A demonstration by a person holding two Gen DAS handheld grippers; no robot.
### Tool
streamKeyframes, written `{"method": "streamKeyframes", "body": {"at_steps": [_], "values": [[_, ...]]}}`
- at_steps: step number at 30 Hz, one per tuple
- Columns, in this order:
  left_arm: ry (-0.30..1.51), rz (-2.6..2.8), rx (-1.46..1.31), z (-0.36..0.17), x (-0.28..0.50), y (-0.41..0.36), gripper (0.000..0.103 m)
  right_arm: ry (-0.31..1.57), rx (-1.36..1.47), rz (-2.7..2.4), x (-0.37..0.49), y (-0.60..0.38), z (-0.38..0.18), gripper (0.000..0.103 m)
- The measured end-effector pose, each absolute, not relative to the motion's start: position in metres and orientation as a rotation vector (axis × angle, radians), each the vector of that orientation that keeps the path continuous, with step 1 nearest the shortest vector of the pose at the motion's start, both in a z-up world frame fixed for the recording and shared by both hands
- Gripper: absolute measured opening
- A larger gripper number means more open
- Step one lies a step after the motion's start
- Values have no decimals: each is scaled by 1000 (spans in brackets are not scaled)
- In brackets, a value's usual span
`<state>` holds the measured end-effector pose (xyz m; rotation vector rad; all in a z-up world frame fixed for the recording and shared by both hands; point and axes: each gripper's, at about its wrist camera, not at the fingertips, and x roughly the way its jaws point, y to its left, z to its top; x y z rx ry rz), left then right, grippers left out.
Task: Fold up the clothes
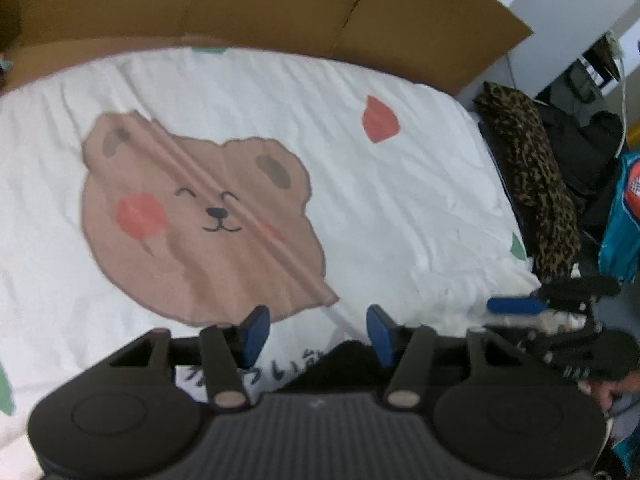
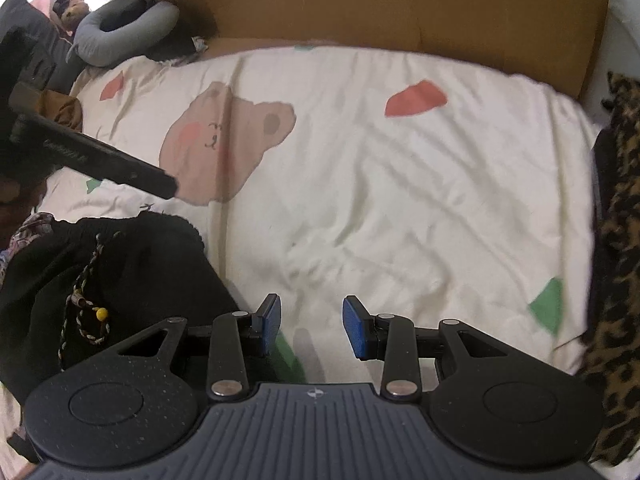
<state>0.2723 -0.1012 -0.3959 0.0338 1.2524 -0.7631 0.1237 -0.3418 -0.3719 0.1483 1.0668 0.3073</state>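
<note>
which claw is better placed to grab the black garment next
Left, probably. The black garment lies directly between and below the open left claw, while it sits off to the left of the open right claw.

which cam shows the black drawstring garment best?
Right wrist. The black garment fills the lower left there, waistband edge and braided drawstring visible, lying on the bear-print sheet. Left wrist shows only a dark sliver between its own fingers, mostly hidden behind the gripper body.

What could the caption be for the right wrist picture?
Open right gripper hovers over the bear-print bedsheet, with black clothing at its left.
</note>
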Motion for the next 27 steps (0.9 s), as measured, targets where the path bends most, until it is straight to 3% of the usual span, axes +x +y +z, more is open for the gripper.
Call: {"method": "streamKeyframes", "body": {"at_steps": [8, 23, 26, 27], "values": [[1300, -775, -55, -406, 271, -121, 57, 1110, 242, 387, 117, -320, -382, 41], [1408, -819, 255, -398, 229, -122, 57, 1130, 191, 495, 90, -278, -382, 46], [1431, -834, 256, -394, 220, -107, 44, 1126, 193, 507, 88, -275, -381, 49], [1442, -835, 244, -394, 218, -102, 32, 1128, 198, 509, 89, -275, -381, 49]]}}
